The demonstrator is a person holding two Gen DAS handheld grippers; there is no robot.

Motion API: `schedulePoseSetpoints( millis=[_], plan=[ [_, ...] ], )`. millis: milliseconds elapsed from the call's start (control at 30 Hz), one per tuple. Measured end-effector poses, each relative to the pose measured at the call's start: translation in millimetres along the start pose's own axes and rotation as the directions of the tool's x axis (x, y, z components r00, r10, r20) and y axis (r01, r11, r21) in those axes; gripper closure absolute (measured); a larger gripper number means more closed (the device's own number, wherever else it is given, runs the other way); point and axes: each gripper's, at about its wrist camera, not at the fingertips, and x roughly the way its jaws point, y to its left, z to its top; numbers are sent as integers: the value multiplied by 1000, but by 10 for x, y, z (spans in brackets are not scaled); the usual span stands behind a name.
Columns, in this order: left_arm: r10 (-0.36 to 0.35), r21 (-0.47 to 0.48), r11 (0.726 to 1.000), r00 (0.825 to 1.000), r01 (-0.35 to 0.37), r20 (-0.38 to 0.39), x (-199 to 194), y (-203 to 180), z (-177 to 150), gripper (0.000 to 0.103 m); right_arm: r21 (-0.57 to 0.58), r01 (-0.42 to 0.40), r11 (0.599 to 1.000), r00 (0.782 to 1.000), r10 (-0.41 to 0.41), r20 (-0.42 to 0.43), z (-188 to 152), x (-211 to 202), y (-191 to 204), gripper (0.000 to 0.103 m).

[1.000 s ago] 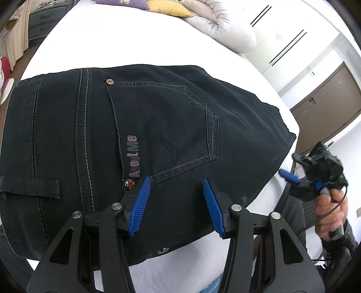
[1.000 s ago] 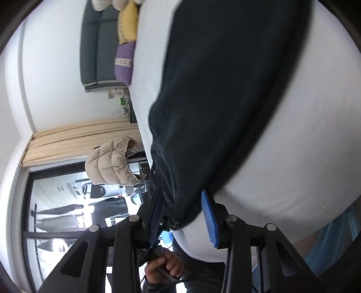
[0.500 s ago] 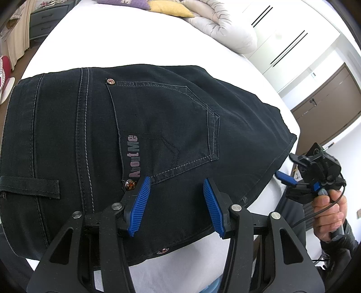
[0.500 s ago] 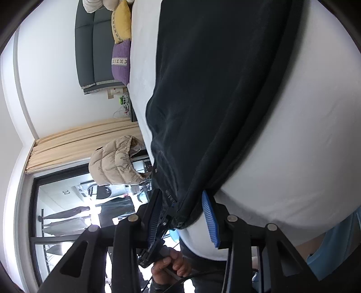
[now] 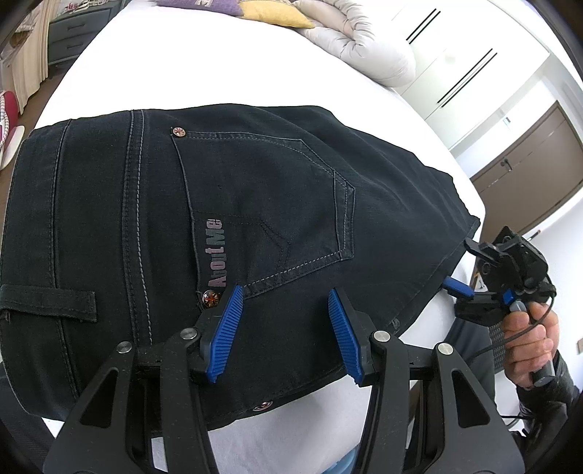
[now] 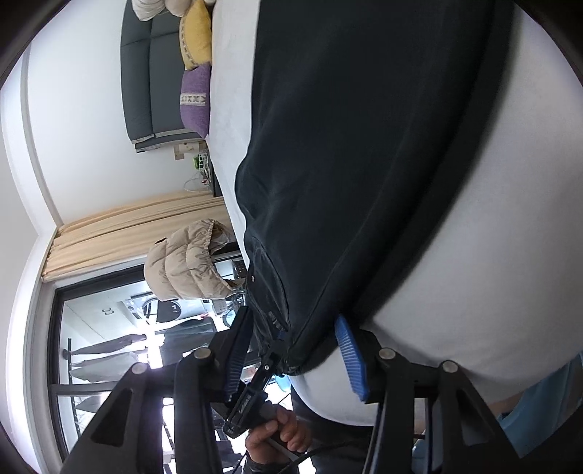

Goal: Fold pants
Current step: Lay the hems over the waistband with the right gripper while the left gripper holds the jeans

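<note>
Black jeans lie folded on the white bed, back pocket with an "About Me" label facing up. My left gripper is open and hovers just above the near edge of the jeans, holding nothing. My right gripper shows in the left wrist view at the jeans' right corner, open, with its fingers on either side of that edge. In the right wrist view my right gripper is open with the jeans edge lying between its blue pads.
Purple and yellow pillows and a beige duvet lie at the bed's far end. A grey dresser stands to the left and wardrobe doors to the right. A puffy beige jacket hangs near the curtains.
My right gripper has moved in toward the jeans' corner, so the fabric edge now sits between its open fingers. My left gripper has barely moved.
</note>
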Motion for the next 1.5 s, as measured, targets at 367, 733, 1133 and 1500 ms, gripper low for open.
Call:
schedulePoseSetpoints(
  millis=[367, 733, 1133, 1500],
  plan=[
    [15, 18, 1000, 1000, -14, -17, 4, -38, 24, 55, -16, 43, 999, 999, -43, 12, -45, 19, -226, 101],
    [48, 12, 999, 999, -47, -14, -33, -85, 53, 55, -56, 82, 995, 997, -82, -7, -108, -70, -124, 91],
    [56, 44, 997, 998, -56, -10, 338, -469, 688, 55, -256, 75, 964, 997, -64, 52, 823, -154, 614, 90],
    [82, 47, 996, 995, -80, -55, 535, -209, 609, 56, -7, 61, 998, 946, -55, 320, 2188, -749, 23, 103]
  ],
)
